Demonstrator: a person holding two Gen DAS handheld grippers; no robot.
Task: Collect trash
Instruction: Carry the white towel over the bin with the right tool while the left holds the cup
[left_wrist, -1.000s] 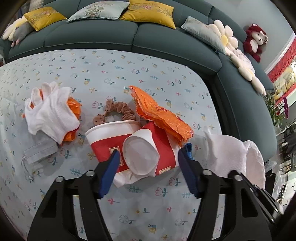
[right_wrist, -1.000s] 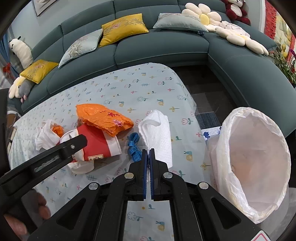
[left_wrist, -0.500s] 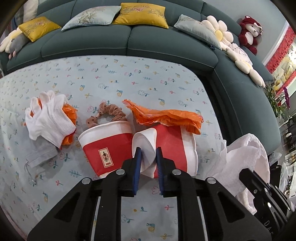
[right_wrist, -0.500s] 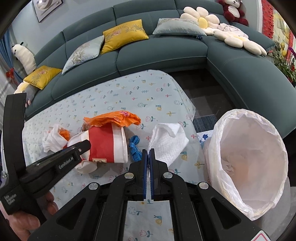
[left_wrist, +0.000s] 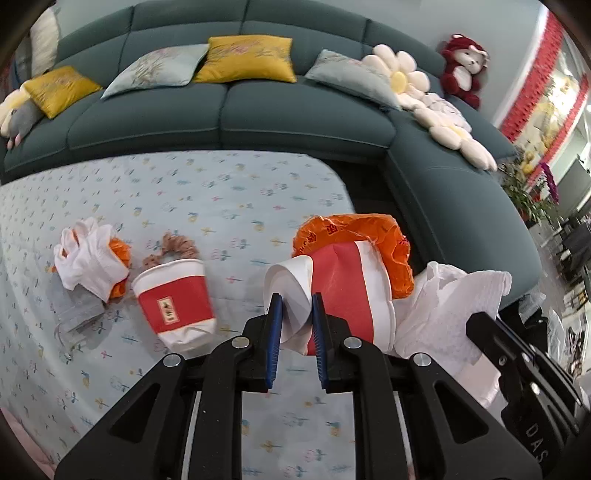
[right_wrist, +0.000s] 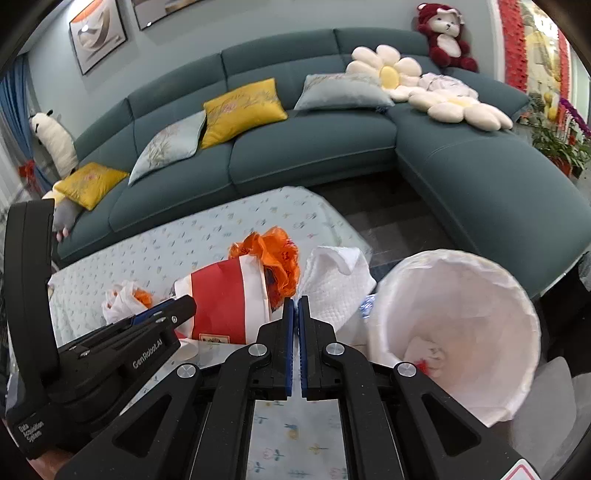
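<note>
Above the worktop (left_wrist: 229, 192), one red paper cup (left_wrist: 347, 291) is clenched at its base by the left claw (left_wrist: 295, 301); a second cup (left_wrist: 175, 301) lies behind. A white tissue (right_wrist: 332, 284) is pinched by the right claw (right_wrist: 295, 301), beside the bin (right_wrist: 454, 332) off the worktop's edge.

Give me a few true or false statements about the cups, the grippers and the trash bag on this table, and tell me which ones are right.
1. The left gripper is clamped on a red and white paper cup. True.
2. The right gripper is wide open. False: its fingers are shut, pinching the white paper towel.
3. A second paper cup lies on the floral tablecloth. True.
4. The white trash bag is tied closed. False: its mouth is open.
</note>
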